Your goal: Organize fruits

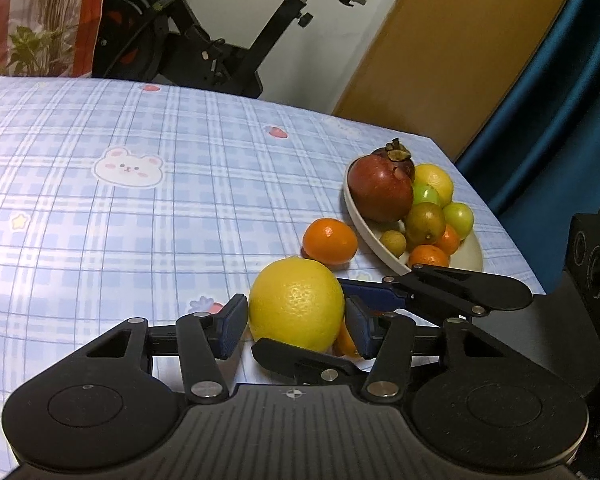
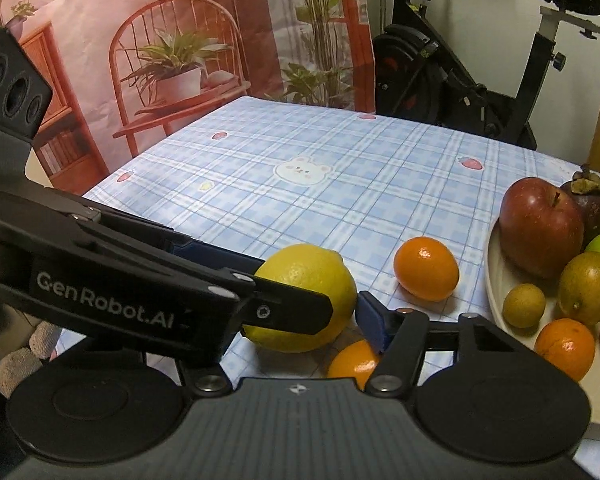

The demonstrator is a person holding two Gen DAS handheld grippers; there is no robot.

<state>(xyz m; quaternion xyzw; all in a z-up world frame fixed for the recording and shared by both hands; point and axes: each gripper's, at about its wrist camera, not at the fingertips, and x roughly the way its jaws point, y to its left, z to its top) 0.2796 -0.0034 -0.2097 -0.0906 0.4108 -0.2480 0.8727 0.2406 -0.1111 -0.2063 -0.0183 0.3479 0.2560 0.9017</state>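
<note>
A yellow lemon (image 1: 296, 304) (image 2: 306, 280) rests on the checked tablecloth, and both grippers have it between their jaws. My left gripper (image 1: 295, 313) has its blue pads against the lemon's left and right sides. The right gripper (image 2: 304, 308) comes in from the right; its fingers (image 1: 452, 292) lie against the far and near sides. In the right wrist view its left finger is hidden behind the left gripper's fingers (image 2: 140, 296). A small orange (image 2: 352, 362) (image 1: 346, 344) lies right beside the lemon, under the right finger. Another orange (image 1: 330, 242) (image 2: 426, 268) sits loose beyond it.
A white plate (image 1: 364, 232) (image 2: 492, 280) at the right holds a red apple (image 1: 380, 192), a mangosteen, green fruits and small oranges. The table's right edge runs just past the plate. An exercise bike (image 1: 220, 40) stands behind the table. Gloved fingers (image 2: 20, 364) show low on the left.
</note>
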